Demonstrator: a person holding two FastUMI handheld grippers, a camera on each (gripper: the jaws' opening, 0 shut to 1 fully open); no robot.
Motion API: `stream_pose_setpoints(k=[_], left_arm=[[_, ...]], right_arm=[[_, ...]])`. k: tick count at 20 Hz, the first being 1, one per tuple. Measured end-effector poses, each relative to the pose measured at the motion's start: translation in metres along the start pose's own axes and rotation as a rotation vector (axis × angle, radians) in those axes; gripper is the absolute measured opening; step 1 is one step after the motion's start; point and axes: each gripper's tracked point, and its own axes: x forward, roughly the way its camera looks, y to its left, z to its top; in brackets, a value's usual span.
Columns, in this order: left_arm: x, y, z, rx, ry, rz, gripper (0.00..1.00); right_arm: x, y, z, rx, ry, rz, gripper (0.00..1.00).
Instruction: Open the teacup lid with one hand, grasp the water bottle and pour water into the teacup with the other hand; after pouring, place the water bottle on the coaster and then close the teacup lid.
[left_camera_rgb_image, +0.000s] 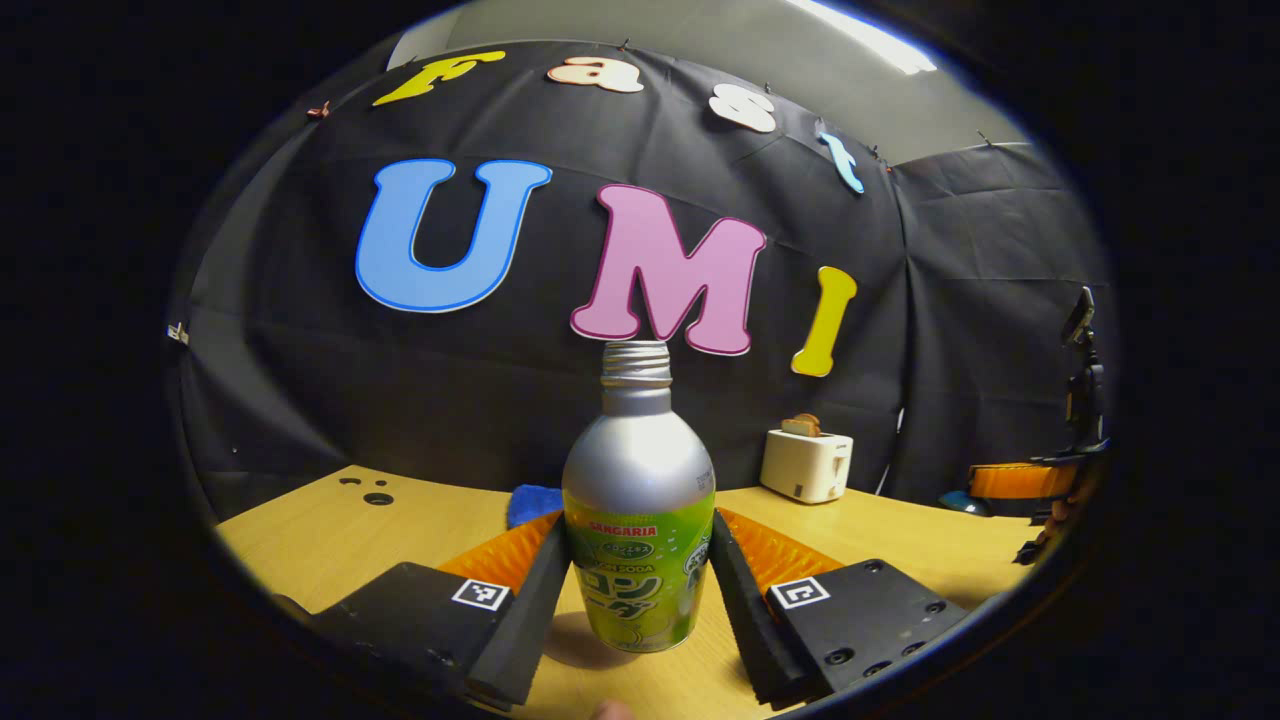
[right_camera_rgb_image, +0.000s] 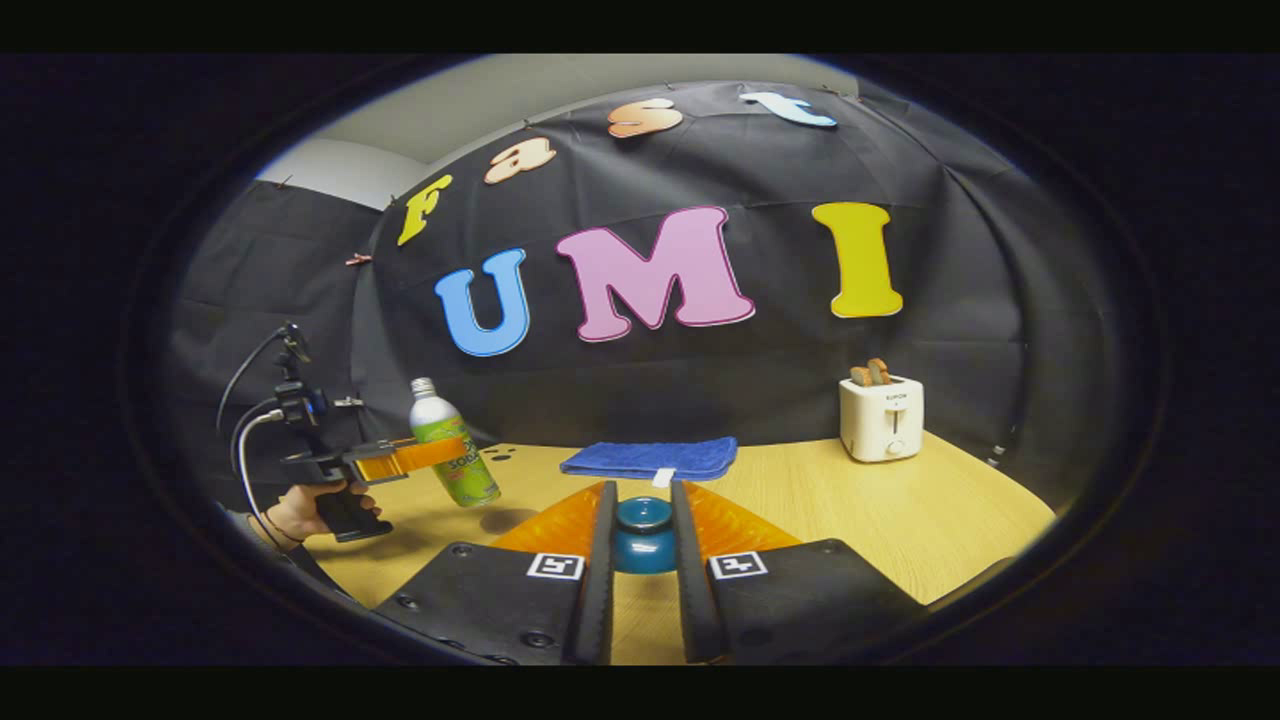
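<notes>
A silver water bottle (left_camera_rgb_image: 638, 560) with a green label and no cap sits between the fingers of my left gripper (left_camera_rgb_image: 638, 535), which press on both its sides. In the right gripper view this bottle (right_camera_rgb_image: 452, 450) hangs tilted above the table, casting a shadow, held by the left gripper (right_camera_rgb_image: 405, 458) in a person's hand (right_camera_rgb_image: 300, 512). My right gripper (right_camera_rgb_image: 643, 497) is shut on a dark blue teacup lid (right_camera_rgb_image: 643, 520); the cup below is mostly hidden by the fingers. In the left gripper view the right gripper (left_camera_rgb_image: 1012, 481) and the blue teacup (left_camera_rgb_image: 962, 503) show at far right.
A folded blue cloth (right_camera_rgb_image: 650, 458) lies at the back middle of the wooden table (right_camera_rgb_image: 850, 510). A white toaster (right_camera_rgb_image: 881, 417) with toast stands at the back right. The cloth (left_camera_rgb_image: 533, 503) and toaster (left_camera_rgb_image: 806, 464) also show behind the bottle.
</notes>
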Motion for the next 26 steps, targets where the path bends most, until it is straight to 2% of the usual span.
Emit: stream_pose_setpoints(k=[3,4,5,8,9,10,15,20,21,23,26], left_arm=[[0.013,0.009,-0.018,-0.021,0.024,0.003,0.8],[0.018,0.016,-0.026,-0.014,0.039,0.019,0.8],[0.022,0.023,-0.032,-0.011,0.053,0.035,0.8],[0.031,0.029,-0.05,-0.039,0.088,0.052,0.8],[0.032,0.029,-0.055,-0.046,0.102,0.053,0.8],[0.034,0.03,-0.06,-0.05,0.108,0.056,0.8],[0.039,0.036,-0.065,-0.055,0.109,0.079,0.81],[0.043,0.035,-0.074,-0.043,0.125,0.081,0.81],[0.043,0.034,-0.073,-0.035,0.126,0.078,0.81],[0.042,0.032,-0.075,-0.017,0.128,0.067,0.81],[0.041,0.029,-0.078,0.005,0.135,0.059,0.83]], right_arm=[[0.0,-0.001,-0.001,0.002,0.001,0.0,0.26],[0.001,0.0,-0.001,0.001,0.003,0.001,0.36],[0.001,0.001,-0.002,0.001,0.004,0.004,0.36],[0.0,0.005,0.0,0.002,-0.001,0.013,0.26],[0.001,0.004,-0.001,-0.001,-0.001,0.012,0.26],[0.001,0.003,-0.001,-0.001,0.002,0.011,0.31],[0.003,0.002,-0.003,0.004,0.007,0.007,0.31],[0.004,0.003,-0.005,0.004,0.009,0.01,0.31],[0.004,0.003,-0.004,0.003,0.01,0.01,0.26],[0.002,0.004,-0.005,0.004,0.011,0.012,0.36],[0.003,0.004,-0.004,0.005,0.009,0.014,0.26]])
